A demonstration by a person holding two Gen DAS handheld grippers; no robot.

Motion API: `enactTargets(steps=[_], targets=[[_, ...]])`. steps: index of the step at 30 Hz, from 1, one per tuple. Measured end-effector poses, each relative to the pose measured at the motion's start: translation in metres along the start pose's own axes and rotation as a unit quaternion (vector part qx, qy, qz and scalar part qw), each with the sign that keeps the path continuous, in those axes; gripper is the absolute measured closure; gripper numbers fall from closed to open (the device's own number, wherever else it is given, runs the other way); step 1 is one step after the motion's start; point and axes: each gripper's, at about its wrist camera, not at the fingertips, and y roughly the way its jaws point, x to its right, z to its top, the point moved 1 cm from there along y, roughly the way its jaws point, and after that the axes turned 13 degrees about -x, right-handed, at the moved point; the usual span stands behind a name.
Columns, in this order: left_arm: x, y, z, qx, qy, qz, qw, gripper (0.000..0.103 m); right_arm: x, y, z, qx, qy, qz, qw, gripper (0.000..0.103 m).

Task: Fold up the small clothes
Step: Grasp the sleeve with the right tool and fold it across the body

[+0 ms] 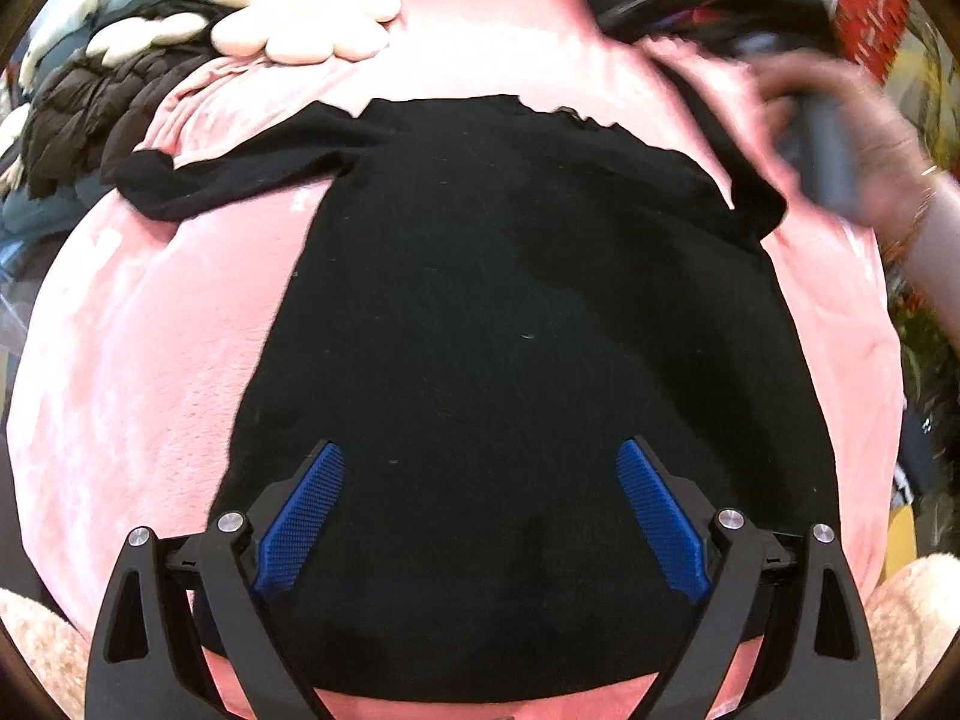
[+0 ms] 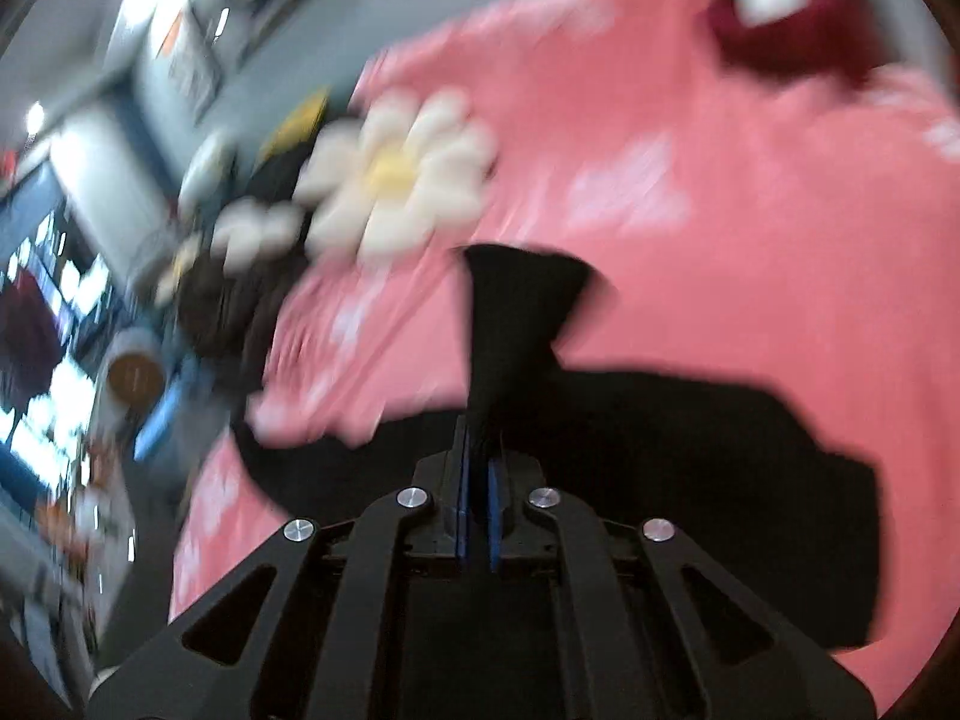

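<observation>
Black garment [image 2: 660, 438] sleeve pinched in right hand-held gripper [image 2: 477, 468]; left hand-held gripper [image 1: 480, 456] spread wide above it, empty.

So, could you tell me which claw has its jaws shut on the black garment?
The right claw: it pinches a fold of the black garment, while the left claw hovers open above it.

Pink plush blanket [image 1: 150, 360], white flower cushion [image 1: 306, 6], cluttered shelves [image 2: 54, 312] behind
</observation>
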Motion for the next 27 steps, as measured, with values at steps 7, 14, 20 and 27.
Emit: enactTargets(steps=[7,14,20,27], targets=[[-0.03,-0.003,0.027,-0.003,-0.009,-0.02,0.9998,0.01,0.006,0.014,-0.071,-0.01,0.019,-0.051,0.998,0.062],[-0.034,0.021,0.132,0.009,-0.027,-0.047,0.9985,0.01,0.107,-0.035,-0.124,0.006,0.106,-0.206,0.973,0.04],[-0.022,0.065,0.218,0.017,-0.048,-0.021,0.9985,0.019,0.161,-0.017,-0.124,-0.016,0.131,-0.205,0.97,0.087],[-0.032,0.121,0.227,-0.02,-0.045,0.053,0.9974,0.034,0.216,-0.028,-0.144,-0.007,0.192,-0.164,0.968,0.091]])
